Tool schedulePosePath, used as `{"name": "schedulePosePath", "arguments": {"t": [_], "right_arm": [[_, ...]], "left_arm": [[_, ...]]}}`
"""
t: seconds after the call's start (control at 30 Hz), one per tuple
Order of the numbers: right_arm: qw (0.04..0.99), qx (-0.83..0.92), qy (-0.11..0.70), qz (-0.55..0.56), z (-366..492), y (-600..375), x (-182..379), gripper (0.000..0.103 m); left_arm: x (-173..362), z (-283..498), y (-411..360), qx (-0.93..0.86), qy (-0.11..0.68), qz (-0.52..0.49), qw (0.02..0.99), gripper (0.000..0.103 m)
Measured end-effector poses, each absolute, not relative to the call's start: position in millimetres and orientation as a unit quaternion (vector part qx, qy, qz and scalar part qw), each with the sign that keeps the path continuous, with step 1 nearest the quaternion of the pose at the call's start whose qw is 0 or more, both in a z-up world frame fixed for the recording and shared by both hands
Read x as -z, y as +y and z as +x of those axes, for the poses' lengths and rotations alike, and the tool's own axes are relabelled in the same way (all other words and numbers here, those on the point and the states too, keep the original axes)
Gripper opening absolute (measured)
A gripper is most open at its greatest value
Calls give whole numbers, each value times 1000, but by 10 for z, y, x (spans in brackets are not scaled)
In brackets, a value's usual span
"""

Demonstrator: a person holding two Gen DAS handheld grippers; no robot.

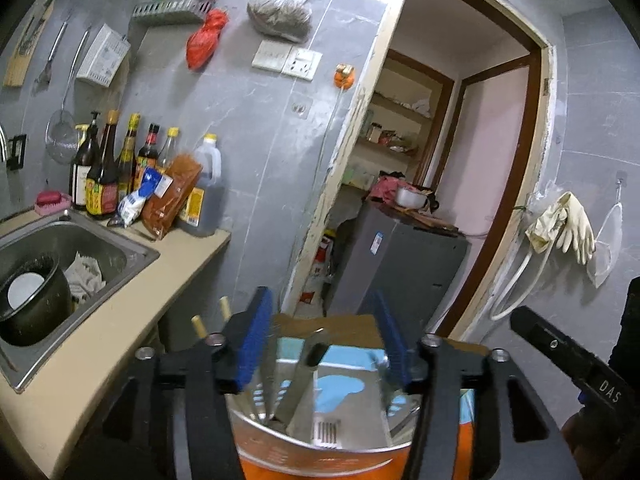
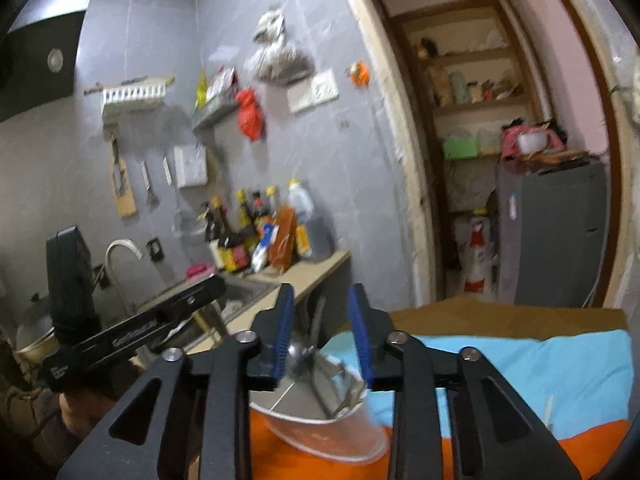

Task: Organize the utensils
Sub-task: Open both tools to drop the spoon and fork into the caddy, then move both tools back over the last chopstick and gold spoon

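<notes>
A shiny metal holder (image 1: pixel 320 446) stands just under my left gripper (image 1: pixel 326 344), with several metal utensils (image 1: pixel 298 384) standing in it. My left gripper is open, its blue pads either side of the utensil handles, touching none that I can see. In the right wrist view the same holder (image 2: pixel 320 408) shows tilted and blurred, with spoons (image 2: pixel 306 344) sticking up. My right gripper (image 2: pixel 322 332) is open above its rim, empty. Each gripper shows in the other's view, the right one at the right edge (image 1: pixel 576 356), the left one at the left (image 2: pixel 132 332).
The holder rests on a blue and orange cloth (image 2: pixel 520 364) over a brown surface. A counter (image 1: pixel 120 320) with a steel sink (image 1: pixel 80 240), a black pot (image 1: pixel 32 300) and sauce bottles (image 1: pixel 120 168) lies left. Two chopstick ends (image 1: pixel 212 318) poke up beside the counter. A doorway (image 1: pixel 440 200) with a grey fridge lies ahead.
</notes>
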State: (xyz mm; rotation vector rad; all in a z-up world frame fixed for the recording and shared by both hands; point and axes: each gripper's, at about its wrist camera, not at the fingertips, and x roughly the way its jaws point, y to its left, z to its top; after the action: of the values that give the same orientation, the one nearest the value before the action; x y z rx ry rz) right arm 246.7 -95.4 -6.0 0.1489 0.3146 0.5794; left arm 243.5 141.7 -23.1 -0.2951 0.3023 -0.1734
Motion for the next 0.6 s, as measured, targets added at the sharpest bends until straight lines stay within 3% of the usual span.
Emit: {"name": "schedulePosePath", "arguments": {"t": [0.07, 0.2, 0.3, 0.43, 0.6], "right_arm": [[953, -262, 133, 75, 2410, -1069, -10, 56], [966, -223, 106, 73, 2327, -1299, -110, 73], [974, -194, 91, 67, 2236, -1500, -140, 85], [982, -160, 83, 61, 2120, -1783, -145, 103], [987, -127, 80, 54, 1977, -2111, -91, 103]], "left_arm": [[146, 2384, 1336, 86, 138, -142, 976, 64], [13, 2307, 1153, 75, 117, -128, 982, 87], [-58, 2235, 954, 67, 100, -111, 987, 96], [-80, 2148, 680, 63, 90, -81, 991, 97], [8, 2012, 242, 71, 83, -44, 993, 97]]}}
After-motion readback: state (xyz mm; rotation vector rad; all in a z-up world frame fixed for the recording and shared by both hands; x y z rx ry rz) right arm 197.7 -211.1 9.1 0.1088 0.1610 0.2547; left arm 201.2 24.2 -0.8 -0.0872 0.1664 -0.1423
